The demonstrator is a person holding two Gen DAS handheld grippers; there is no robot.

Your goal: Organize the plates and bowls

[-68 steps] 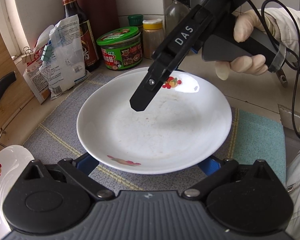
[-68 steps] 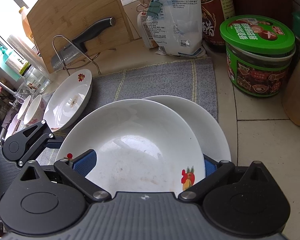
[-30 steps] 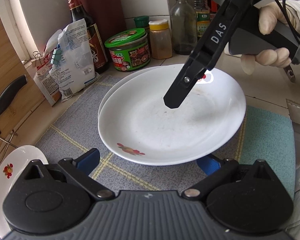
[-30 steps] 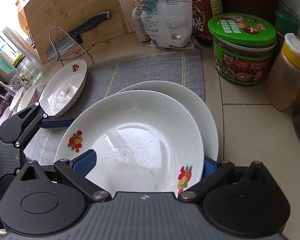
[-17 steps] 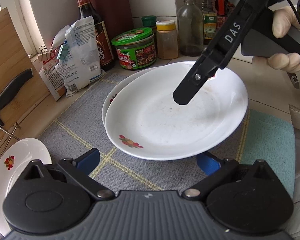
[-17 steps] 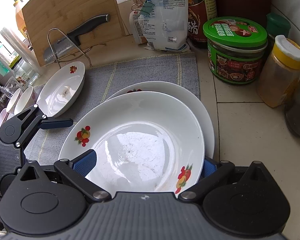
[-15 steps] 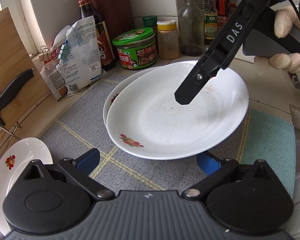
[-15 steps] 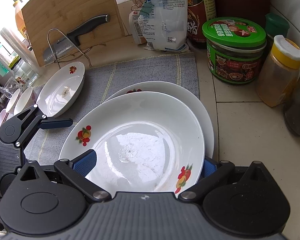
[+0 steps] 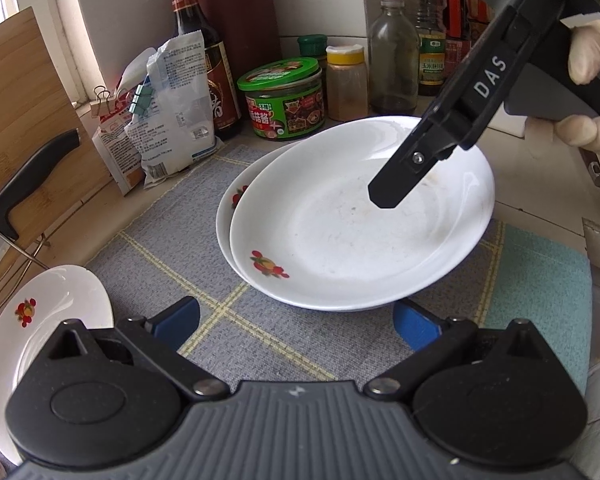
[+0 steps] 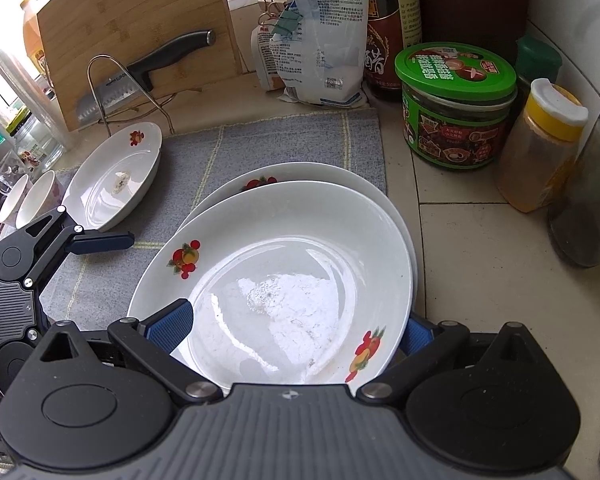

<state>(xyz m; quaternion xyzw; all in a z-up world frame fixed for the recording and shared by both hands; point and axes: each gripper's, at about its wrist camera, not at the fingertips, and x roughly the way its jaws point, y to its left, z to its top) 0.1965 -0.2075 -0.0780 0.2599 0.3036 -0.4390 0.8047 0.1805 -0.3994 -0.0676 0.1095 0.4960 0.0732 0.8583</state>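
Observation:
A white plate with fruit prints (image 9: 360, 232) lies on a second like plate (image 9: 230, 204) on the grey mat; both show in the right wrist view, the top plate (image 10: 284, 280) over the lower plate (image 10: 300, 172). My right gripper (image 10: 296, 328) is open, one finger (image 9: 404, 176) above the top plate, the plate's near rim between the jaws. My left gripper (image 9: 296, 320) is open and empty, just short of the stack; it shows at the left of the right wrist view (image 10: 100, 240). A third plate (image 9: 48, 320) lies at the left, (image 10: 116, 176).
Small bowls (image 10: 36, 200) stand past the third plate. A green-lidded jar (image 9: 284, 96), a spice shaker (image 9: 346, 80), bottles (image 9: 392, 48) and bags (image 9: 172, 104) line the back wall. A cutting board with a knife (image 10: 140, 36) stands at the left. A teal cloth (image 9: 540, 280) lies to the right.
The top plate has come down onto the lower plate on the mat. My left gripper has backed away from the stack. My right gripper has risen and tilted over the plate.

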